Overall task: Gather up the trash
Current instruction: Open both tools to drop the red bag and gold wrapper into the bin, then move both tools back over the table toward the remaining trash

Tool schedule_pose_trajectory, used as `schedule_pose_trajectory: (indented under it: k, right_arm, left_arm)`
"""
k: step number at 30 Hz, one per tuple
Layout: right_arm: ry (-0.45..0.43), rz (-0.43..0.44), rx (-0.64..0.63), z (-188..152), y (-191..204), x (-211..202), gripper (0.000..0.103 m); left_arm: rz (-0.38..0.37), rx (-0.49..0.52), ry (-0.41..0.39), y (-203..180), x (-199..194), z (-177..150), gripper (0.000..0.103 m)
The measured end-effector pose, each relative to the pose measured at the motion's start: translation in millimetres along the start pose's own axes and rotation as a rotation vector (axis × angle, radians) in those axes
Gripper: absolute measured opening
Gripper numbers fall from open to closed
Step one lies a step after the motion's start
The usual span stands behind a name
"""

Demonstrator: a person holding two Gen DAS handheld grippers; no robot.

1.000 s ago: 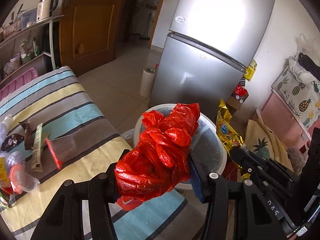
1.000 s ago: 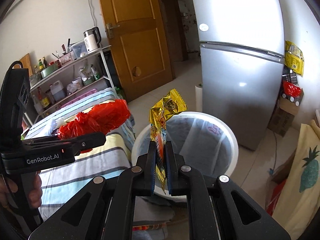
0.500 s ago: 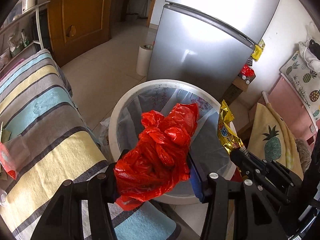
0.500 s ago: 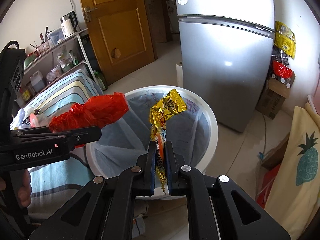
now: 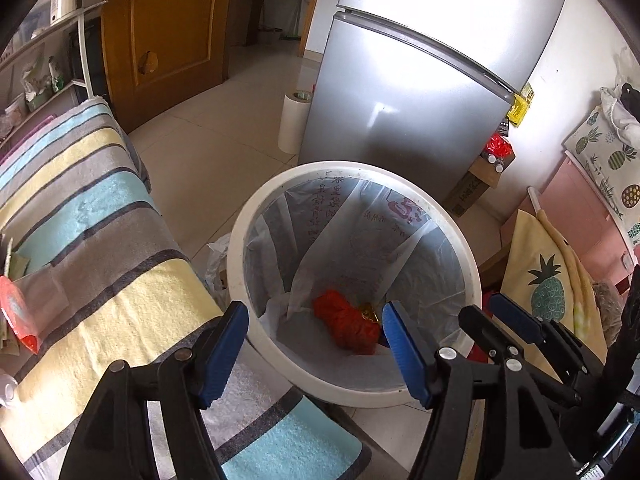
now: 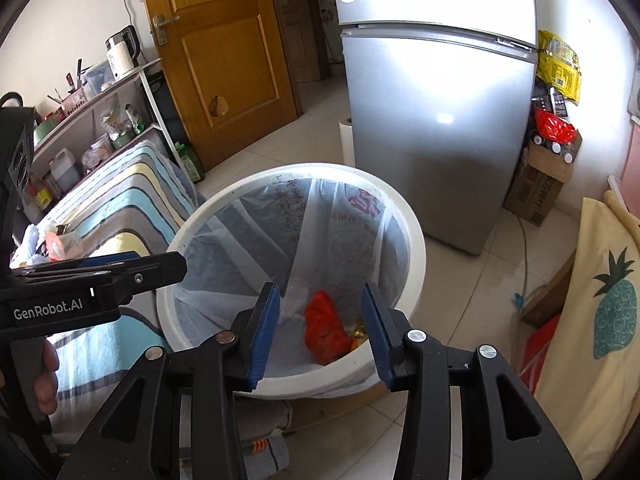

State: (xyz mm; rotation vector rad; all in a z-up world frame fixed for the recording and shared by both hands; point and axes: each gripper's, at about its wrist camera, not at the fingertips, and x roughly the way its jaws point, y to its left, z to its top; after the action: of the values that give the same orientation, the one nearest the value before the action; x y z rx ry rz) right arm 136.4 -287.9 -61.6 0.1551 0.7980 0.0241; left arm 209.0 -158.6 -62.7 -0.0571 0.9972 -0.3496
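A white round trash bin [image 5: 464, 248] [image 6: 416, 240] with a clear liner stands on the floor by the striped bed. At its bottom lie a crumpled red plastic bag [image 5: 346, 326] [image 6: 324, 332] and a gold snack wrapper [image 5: 369, 314] [image 6: 358, 330]. My left gripper [image 5: 316, 328] is open and empty above the bin's near rim. My right gripper [image 6: 320, 308] is open and empty over the bin too. The left gripper shows at the left of the right wrist view [image 6: 120, 276]; the right gripper shows at the right of the left wrist view [image 5: 504, 320].
The bed with a striped blanket [image 5: 92, 240] holds more wrappers and a clear cup at its left end [image 5: 16, 312] [image 6: 60, 246]. A silver fridge [image 5: 420, 80] stands behind the bin, a paper roll [image 5: 294, 120] beside it, and a pineapple cloth [image 6: 600, 300] at the right.
Both grippers have opened. The red bag left the left gripper and the gold wrapper left the right gripper; both now lie at the bottom of the bin.
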Motion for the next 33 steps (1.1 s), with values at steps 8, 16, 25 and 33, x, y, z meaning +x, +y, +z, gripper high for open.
schedule_pose_trajectory:
  k: [8,16,25,33]
  right_arm:
    - [-0.072,0.014,-0.013,5,19,-26,0.044]
    - [-0.114,0.054,-0.053,4,50,-44,0.044]
    - [-0.138,0.112,-0.135,3,100,-53,0.044]
    - [-0.118,0.200,-0.228,0,154,-44,0.044]
  left_arm:
    - [0.038,-0.020,-0.071,15,-41,-7,0.069]
    - [0.068,-0.082,-0.137,46,-86,-21,0.069]
    - [0.160,-0.152,-0.217,95,-138,-48,0.069]
    - [0.262,-0.266,-0.275,157,-179,-75,0.069]
